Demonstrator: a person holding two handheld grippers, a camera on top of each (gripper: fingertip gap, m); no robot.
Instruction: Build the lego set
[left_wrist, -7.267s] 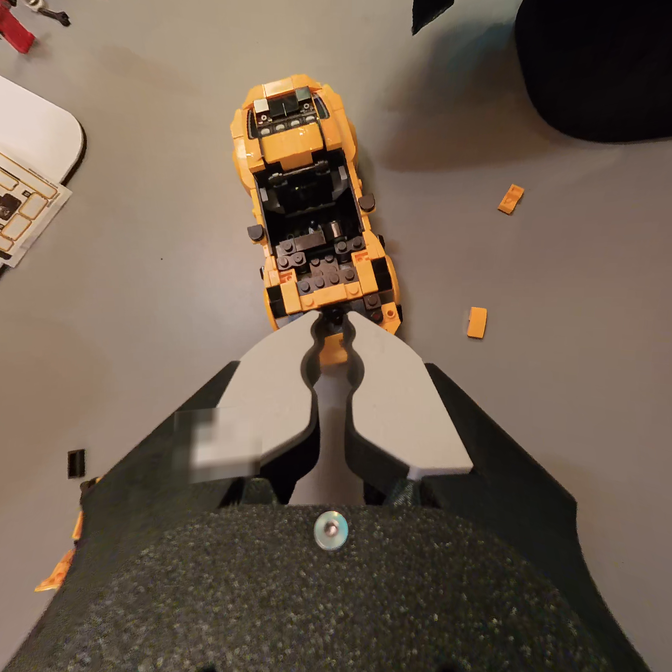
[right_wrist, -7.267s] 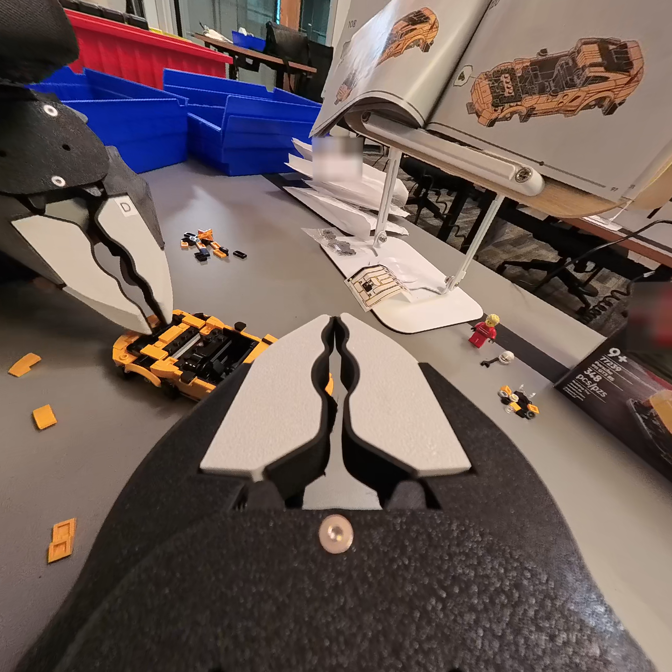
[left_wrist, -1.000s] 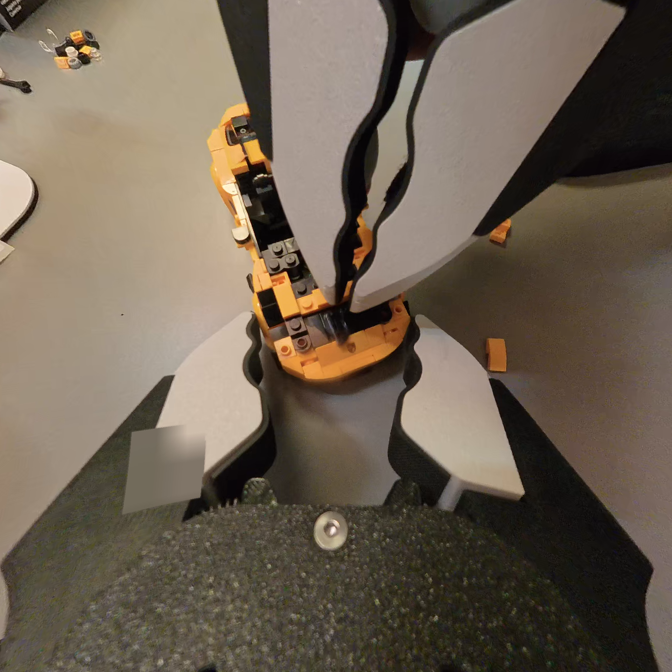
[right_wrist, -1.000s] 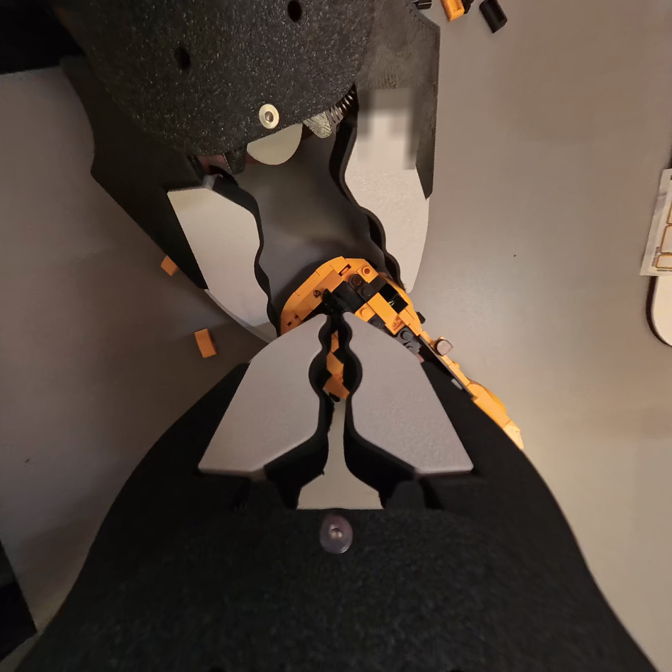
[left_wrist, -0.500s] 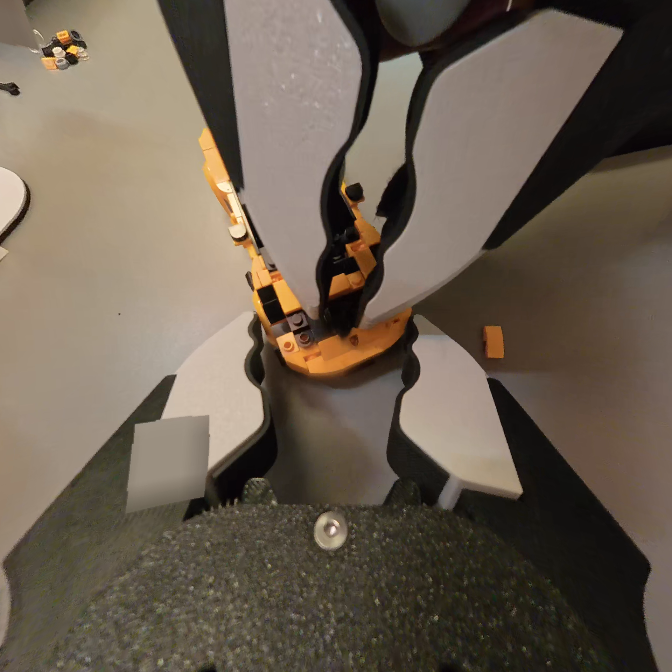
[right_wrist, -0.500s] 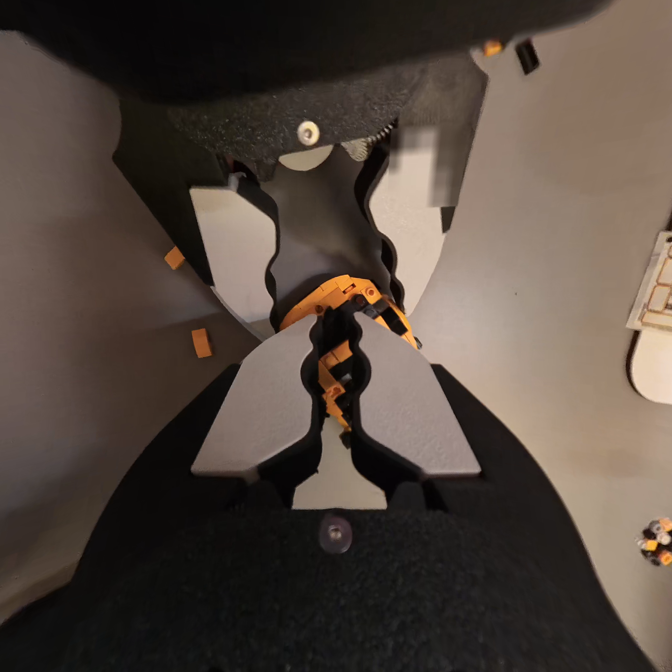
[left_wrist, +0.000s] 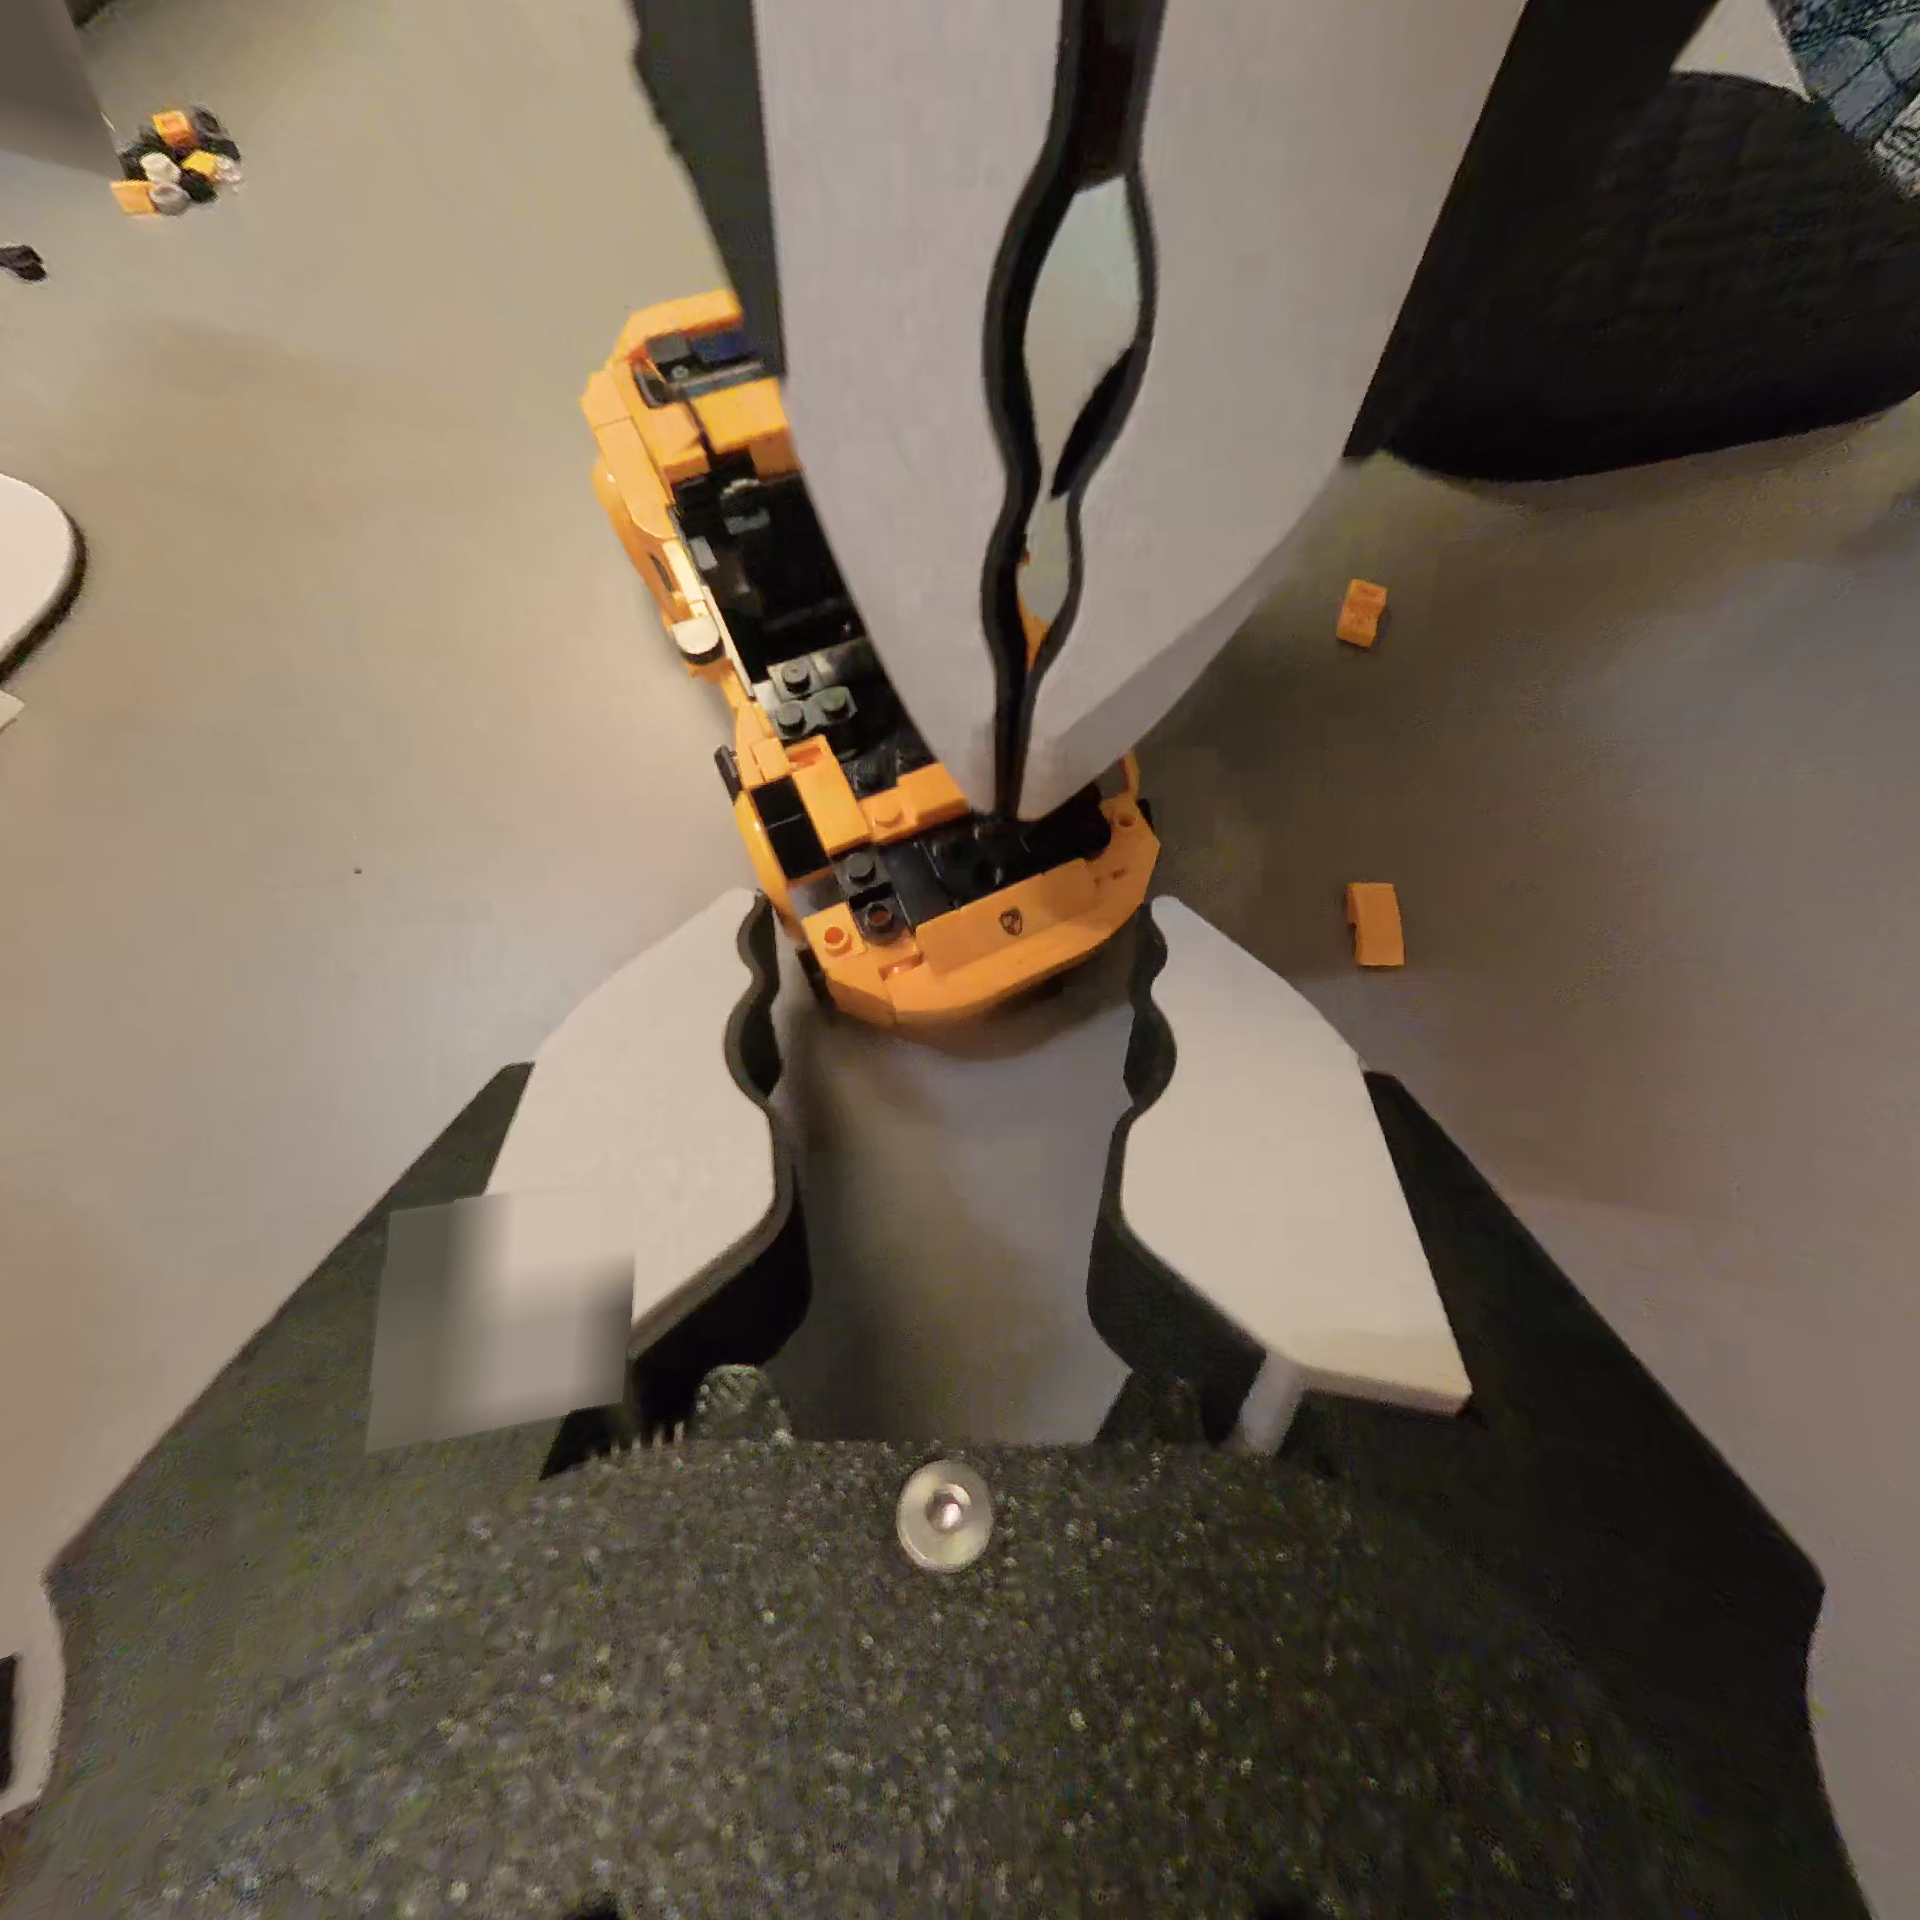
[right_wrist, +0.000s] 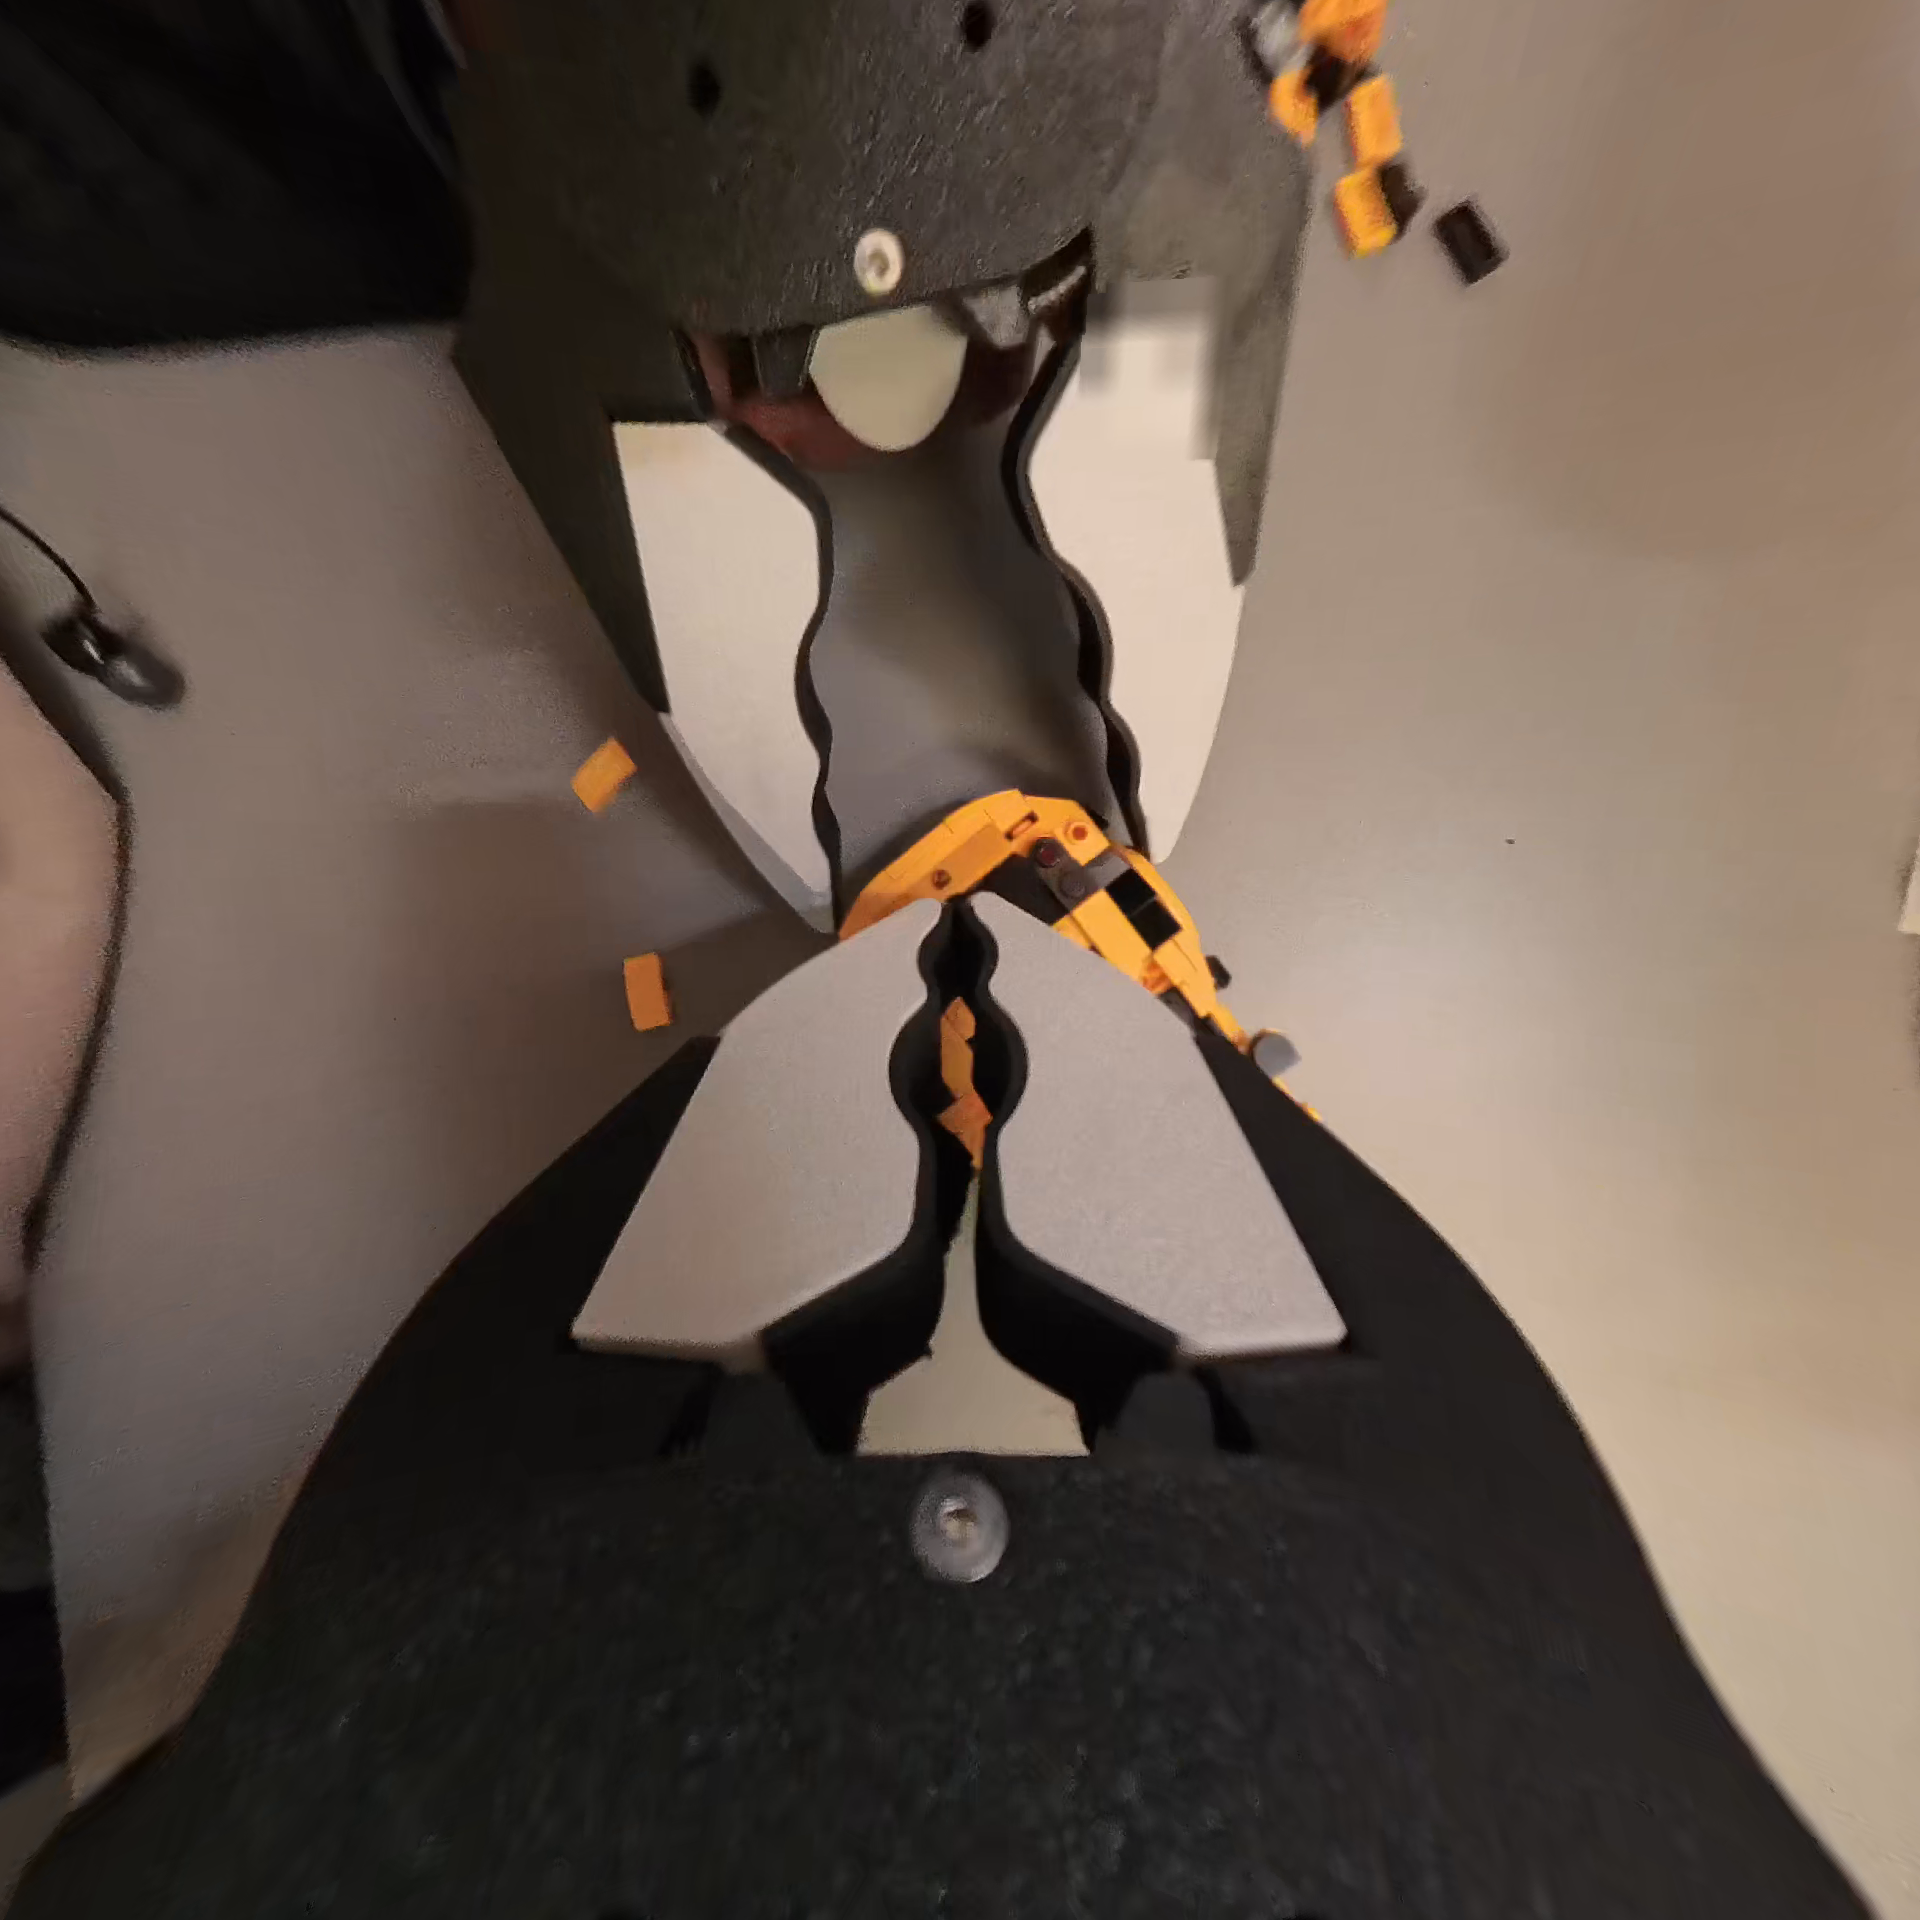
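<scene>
Lego car (left_wrist: 914, 894), orange and black, lies on the gray tabletop (left_wrist: 343, 748), not near any edge that shows. Its top is open, so the black bricks inside show.

The left gripper (left_wrist: 951, 914) has its fingers (left_wrist: 665, 1049) spread wide. One finger sits on each side of the car's rounded near end. The pictures do not show whether they touch it.

The right gripper (right_wrist: 956, 914) comes from the other side and points down at the same end of the car. Its fingers (right_wrist: 800, 1153) are closed, tips together. The tips press on the black bricks just behind the orange nose. Whether a small piece is pinched between the tips cannot be told.

Two loose orange bricks (left_wrist: 1374, 923) lie on the tabletop near the car, on the left gripper's right side. A little pile of orange, black and gray pieces (left_wrist: 171, 177) lies well apart, toward the far left corner of the left wrist view. A few more orange and black pieces (right_wrist: 1361, 156) lie behind the left gripper in the right wrist view.
</scene>
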